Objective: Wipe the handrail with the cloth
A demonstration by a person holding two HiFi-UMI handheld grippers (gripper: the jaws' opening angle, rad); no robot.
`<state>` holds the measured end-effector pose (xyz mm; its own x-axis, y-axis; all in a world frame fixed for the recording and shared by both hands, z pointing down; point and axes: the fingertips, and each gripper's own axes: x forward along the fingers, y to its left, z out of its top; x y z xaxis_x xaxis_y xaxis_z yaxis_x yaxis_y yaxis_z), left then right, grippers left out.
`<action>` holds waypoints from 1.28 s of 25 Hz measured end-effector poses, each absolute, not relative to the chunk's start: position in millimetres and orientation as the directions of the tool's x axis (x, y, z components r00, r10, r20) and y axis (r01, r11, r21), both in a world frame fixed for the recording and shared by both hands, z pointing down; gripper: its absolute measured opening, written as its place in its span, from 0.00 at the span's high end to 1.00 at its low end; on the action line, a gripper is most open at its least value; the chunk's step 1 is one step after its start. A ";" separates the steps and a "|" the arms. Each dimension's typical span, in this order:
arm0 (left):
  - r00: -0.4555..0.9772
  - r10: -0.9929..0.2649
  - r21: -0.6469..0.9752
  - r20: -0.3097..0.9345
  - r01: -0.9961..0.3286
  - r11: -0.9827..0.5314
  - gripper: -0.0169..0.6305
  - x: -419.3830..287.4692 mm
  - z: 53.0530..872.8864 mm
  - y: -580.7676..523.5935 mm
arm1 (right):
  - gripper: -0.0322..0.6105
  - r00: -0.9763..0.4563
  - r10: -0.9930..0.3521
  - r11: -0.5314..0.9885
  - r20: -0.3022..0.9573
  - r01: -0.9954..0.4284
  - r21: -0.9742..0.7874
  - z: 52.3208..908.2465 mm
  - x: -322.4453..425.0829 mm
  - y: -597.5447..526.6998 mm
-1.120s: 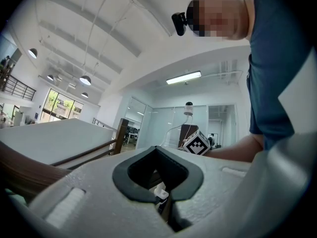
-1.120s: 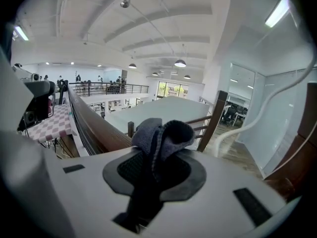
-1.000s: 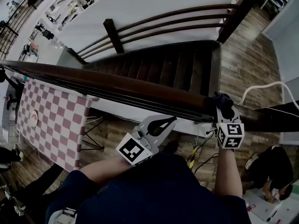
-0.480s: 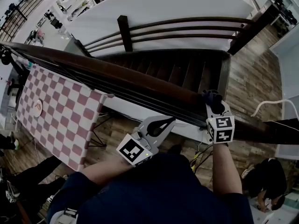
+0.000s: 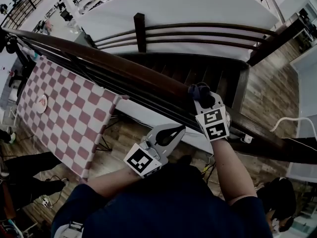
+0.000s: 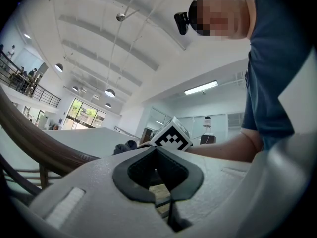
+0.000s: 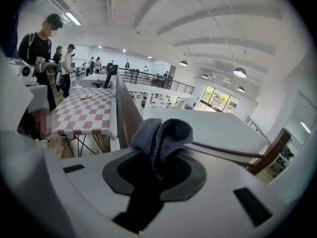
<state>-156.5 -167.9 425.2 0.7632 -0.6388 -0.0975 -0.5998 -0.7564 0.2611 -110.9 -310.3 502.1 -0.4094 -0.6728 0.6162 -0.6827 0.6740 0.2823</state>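
Observation:
A dark brown wooden handrail (image 5: 124, 68) runs diagonally across the head view, from upper left to lower right. My right gripper (image 5: 202, 99) is shut on a dark grey-blue cloth (image 5: 200, 92) that rests on top of the rail. In the right gripper view the cloth (image 7: 161, 135) bunches out of the shut jaws, with the handrail (image 7: 126, 115) stretching away behind it. My left gripper (image 5: 171, 131) hangs below the rail, near my body, shut with nothing between its jaws. In the left gripper view the handrail (image 6: 44, 150) curves past at the left.
A table with a pink-and-white checked cloth (image 5: 59, 108) stands on the floor below at left. Dark stairs (image 5: 198, 73) descend beyond the rail, with a second railing (image 5: 198, 31) behind. People stand near the checked table (image 7: 84, 110) in the right gripper view.
My right gripper and the cloth have slid left and up along the handrail. The left gripper has stayed where it was.

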 end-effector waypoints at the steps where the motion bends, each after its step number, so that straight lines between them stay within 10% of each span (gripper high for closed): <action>1: 0.758 -0.646 0.262 -0.095 -0.607 -0.751 0.98 -159.6 427.0 -166.7 | 0.81 -0.423 -0.666 0.687 0.614 -0.668 0.286 502.5 -122.2 -311.4; 14: 0.748 -0.658 0.238 -0.088 -0.626 -0.743 0.98 -139.2 428.4 -158.4 | 0.81 -0.532 -0.607 0.775 0.590 -0.562 0.290 501.5 -151.0 -300.2; 32: 0.904 -0.424 0.183 -0.044 -0.410 -0.893 0.98 66.4 420.9 -136.4 | 0.81 -0.323 -0.755 0.540 0.571 -0.799 0.262 502.4 137.3 -251.3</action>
<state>66.4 -136.4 420.9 0.9044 -0.4243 -0.0442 -0.4102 -0.8935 0.1828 137.3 -251.3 502.4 -0.3230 -0.7550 0.5706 -0.7995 0.5404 0.2624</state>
